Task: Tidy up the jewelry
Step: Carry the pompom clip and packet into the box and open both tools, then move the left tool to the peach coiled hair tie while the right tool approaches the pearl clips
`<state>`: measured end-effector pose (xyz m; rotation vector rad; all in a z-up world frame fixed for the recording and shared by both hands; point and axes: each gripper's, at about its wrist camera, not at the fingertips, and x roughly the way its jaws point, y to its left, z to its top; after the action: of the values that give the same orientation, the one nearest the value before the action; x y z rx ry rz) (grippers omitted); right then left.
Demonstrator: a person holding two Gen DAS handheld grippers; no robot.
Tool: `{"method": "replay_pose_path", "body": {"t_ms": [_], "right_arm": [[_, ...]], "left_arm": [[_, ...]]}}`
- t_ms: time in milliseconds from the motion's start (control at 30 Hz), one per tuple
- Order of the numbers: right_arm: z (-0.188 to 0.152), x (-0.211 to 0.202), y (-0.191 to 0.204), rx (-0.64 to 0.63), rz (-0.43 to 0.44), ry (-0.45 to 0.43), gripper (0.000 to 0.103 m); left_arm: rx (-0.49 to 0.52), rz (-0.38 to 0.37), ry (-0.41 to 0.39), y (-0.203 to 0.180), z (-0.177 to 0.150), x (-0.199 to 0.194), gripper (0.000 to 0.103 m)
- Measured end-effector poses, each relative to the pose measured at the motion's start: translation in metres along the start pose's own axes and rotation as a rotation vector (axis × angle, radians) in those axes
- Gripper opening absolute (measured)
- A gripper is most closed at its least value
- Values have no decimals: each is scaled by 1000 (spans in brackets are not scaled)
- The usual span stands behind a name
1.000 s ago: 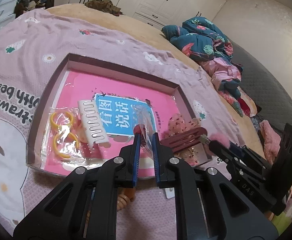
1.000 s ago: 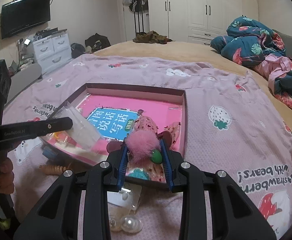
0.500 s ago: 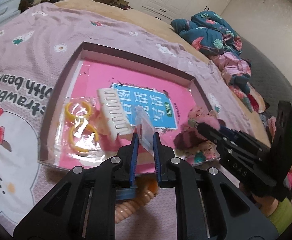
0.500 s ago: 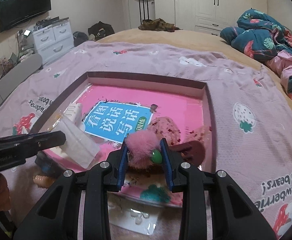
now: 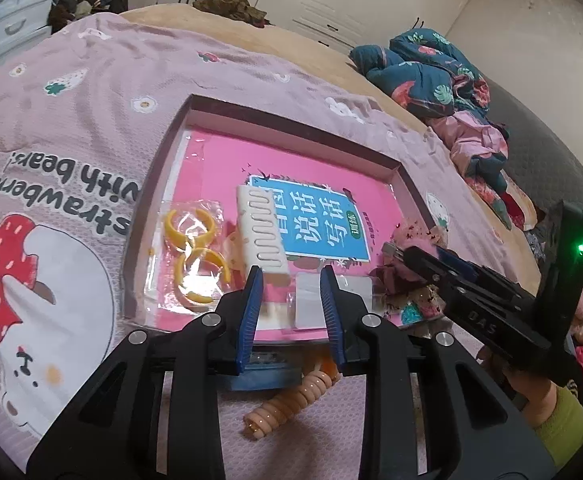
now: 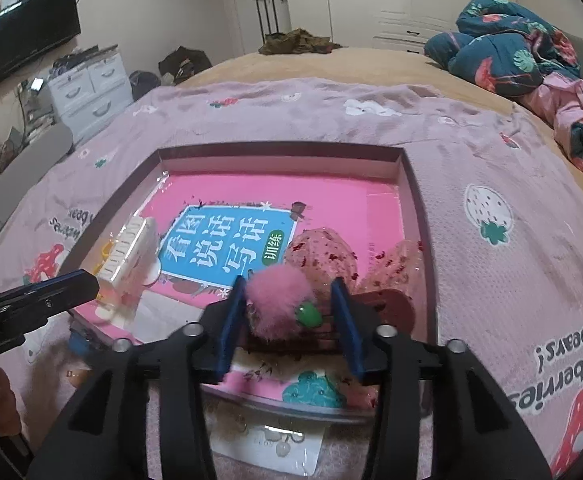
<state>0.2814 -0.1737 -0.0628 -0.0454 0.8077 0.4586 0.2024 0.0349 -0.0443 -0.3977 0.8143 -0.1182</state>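
Now both tongs are opening over the tray (image 6: 419, 216), releasing the clear packet (image 5: 331, 300) and pink pompom clip (image 6: 279, 304); next, withdraw for loose pieces on the bed.

A home bedroom — bed (image 6: 371, 68), white wardrobes (image 6: 371, 0), wall television (image 6: 27, 40) — lived-in.

Shallow cardboard box lid (image 5: 405, 184) on strawberry-print bedspread (image 5: 71, 128), pink book (image 6: 331, 208) inside it, yellow rings in clear bag (image 5: 195, 256) at left, white comb (image 5: 261, 236) just beside, fluffy pompom clip (image 6: 281, 304) at right, spiral hair tie (image 5: 291, 404) on bedspread before the lid
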Motion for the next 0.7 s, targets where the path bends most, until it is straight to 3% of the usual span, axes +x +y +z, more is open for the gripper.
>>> {"method": "replay_pose_path", "body": {"t_ms": [100,367,533,700], "right_arm": [[-2,-8,-2,7,-7,-13,50],[-12,-37,-6,33,-16,-55,76],[-19,-52,-7,28,-32,-63,81],[-27,-70,-12,32,-38,-83,89]], "left_arm": [[1,2,-3,1,1,-4,26],[29,35,2,-5,-3,-12,28],[37,41,-5,-9,-4,-20,30],[55,44,-15,-17,-7,-32,39]]}}
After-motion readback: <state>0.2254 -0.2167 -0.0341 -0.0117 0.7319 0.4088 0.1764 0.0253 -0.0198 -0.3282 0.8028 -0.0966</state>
